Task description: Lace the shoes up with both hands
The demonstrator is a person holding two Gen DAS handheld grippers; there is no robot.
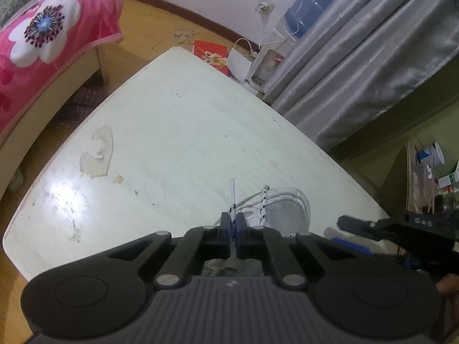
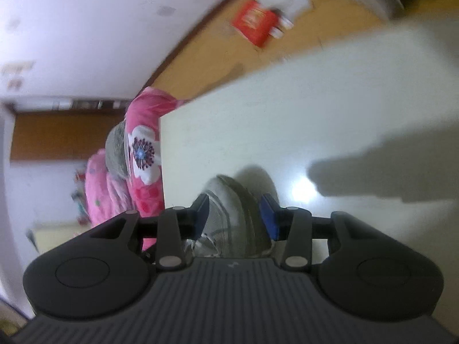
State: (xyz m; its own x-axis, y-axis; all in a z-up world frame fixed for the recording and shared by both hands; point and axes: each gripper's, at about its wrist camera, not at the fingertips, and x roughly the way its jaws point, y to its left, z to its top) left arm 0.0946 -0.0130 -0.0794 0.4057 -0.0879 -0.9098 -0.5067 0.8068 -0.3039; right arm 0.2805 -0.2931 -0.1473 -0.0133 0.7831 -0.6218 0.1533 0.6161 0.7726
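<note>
A white mesh shoe (image 1: pixel 284 212) lies on the pale table (image 1: pixel 186 129), close under my left gripper (image 1: pixel 233 218). That gripper is shut on a white lace with dark flecks (image 1: pixel 232 192); its clear tip sticks up past the pads. A second lace end (image 1: pixel 264 200) rises from the shoe just to the right. My right gripper (image 1: pixel 344 232) hovers to the right of the shoe, apart from it. In the blurred right wrist view, the right gripper (image 2: pixel 233 209) stands open, and the shoe (image 2: pixel 229 223) shows beyond the gap between its blue pads.
A bed with a pink flowered blanket (image 1: pixel 43 37) stands left of the table. Grey curtains (image 1: pixel 373 57) hang to the right. A red packet (image 1: pixel 210 51) and white cables lie on the floor past the table's far corner. A blue water jug (image 1: pixel 315 3) stands by the wall.
</note>
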